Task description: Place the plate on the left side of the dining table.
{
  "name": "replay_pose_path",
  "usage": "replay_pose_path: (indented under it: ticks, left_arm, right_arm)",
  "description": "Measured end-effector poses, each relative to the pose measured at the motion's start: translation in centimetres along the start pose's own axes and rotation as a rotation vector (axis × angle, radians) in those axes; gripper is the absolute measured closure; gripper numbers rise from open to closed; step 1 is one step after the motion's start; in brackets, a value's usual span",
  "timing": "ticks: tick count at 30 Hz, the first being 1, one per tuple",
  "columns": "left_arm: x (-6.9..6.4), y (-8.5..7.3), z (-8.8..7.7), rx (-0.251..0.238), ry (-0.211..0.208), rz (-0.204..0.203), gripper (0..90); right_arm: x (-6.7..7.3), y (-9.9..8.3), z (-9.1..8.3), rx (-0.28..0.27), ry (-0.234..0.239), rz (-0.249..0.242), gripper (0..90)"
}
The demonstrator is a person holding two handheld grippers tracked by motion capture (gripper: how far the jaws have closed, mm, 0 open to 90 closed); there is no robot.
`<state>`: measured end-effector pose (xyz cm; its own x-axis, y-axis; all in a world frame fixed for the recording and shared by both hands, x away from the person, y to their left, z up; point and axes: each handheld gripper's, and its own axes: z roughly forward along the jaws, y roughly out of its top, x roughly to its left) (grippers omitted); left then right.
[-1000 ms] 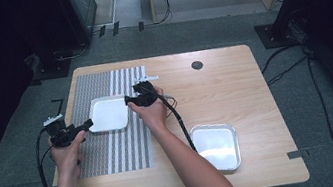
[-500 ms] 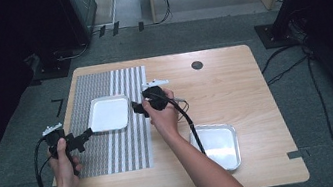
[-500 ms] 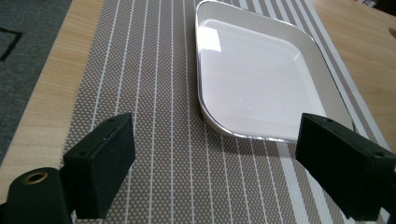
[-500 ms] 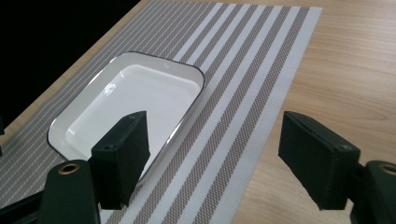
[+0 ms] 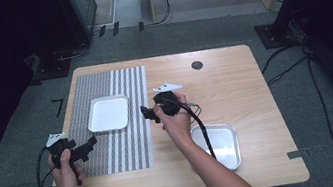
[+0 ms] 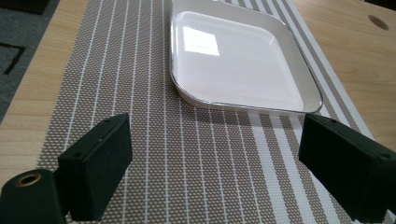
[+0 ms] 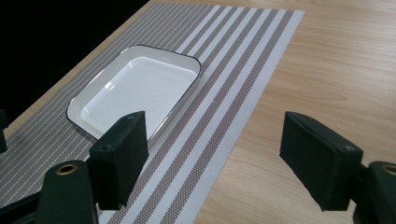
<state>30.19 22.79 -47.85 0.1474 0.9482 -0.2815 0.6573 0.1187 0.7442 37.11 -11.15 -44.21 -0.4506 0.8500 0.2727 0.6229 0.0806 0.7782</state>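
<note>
A white square plate (image 5: 108, 114) (image 6: 243, 60) (image 7: 135, 88) lies empty on a brown-and-white striped placemat (image 5: 112, 150) (image 6: 201, 163) (image 7: 224, 93). My left gripper (image 5: 92, 141) (image 6: 215, 135) is open over the mat's near left part, pointing at the plate from a short way off. My right gripper (image 5: 147, 112) (image 7: 217, 126) hovers open at the mat's right edge, to the right of the plate. Its jaws have just been opening, and nothing is between them. Neither gripper touches the plate.
A shiny metal tray (image 5: 225, 140) sits on the wooden table (image 5: 233, 78) at the near right, partly under the person's right forearm. A dark round hole (image 5: 197, 65) marks the far side. Black cables trail from both grippers.
Both grippers have drawn back from the plate's sides. The left went toward the table's near left edge, the right went rightward off the mat. The plate has stayed where it was.
</note>
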Motion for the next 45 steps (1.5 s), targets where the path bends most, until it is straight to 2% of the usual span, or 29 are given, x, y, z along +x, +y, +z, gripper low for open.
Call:
replay_pose_path:
  ticks: [4,6,12,17,24,28,37,40,45]
  left_arm:
    - [-0.4,-0.5,-0.3,0.0,0.003,0.018,9.9]
    - [-0.5,-0.9,-0.3,0.006,0.017,0.027,9.9]
    - [-0.3,-1.3,-0.6,0.0,0.027,0.025,9.9]
    - [-0.4,-1.7,-0.8,-0.005,0.041,0.034,9.9]
    - [-0.9,-2.3,-1.1,0.004,0.061,0.063,9.9]
    - [-1.1,-2.6,-1.5,-0.006,0.067,0.071,9.8]
    - [-1.8,-3.4,-1.9,-0.015,0.055,0.083,9.0]
    - [-1.8,-3.6,-1.9,-0.011,0.06,0.081,9.0]
    - [-1.7,-4.1,-2.2,-0.007,0.068,0.086,9.0]
  right_arm:
    - [-0.5,-0.5,-1.3,-0.008,-0.012,-0.018,23.8]
    - [-0.7,-0.7,-1.8,-0.01,-0.014,-0.016,23.7]
    - [-1.6,-1.2,-3.0,-0.016,-0.026,-0.016,23.2]
    - [-2.5,-1.8,-4.0,-0.02,-0.065,-0.023,23.2]
    - [-4.1,-3.0,-5.3,-0.022,-0.075,0.015,23.2]
    - [-5.4,-3.8,-6.5,-0.033,-0.088,0.031,23.3]
    - [-7.4,-4.7,-8.6,-0.041,-0.119,0.039,23.2]
    - [-8.4,-5.3,-9.8,-0.046,-0.137,0.048,23.2]
    - [-9.2,-5.8,-10.7,-0.04,-0.148,0.058,22.9]
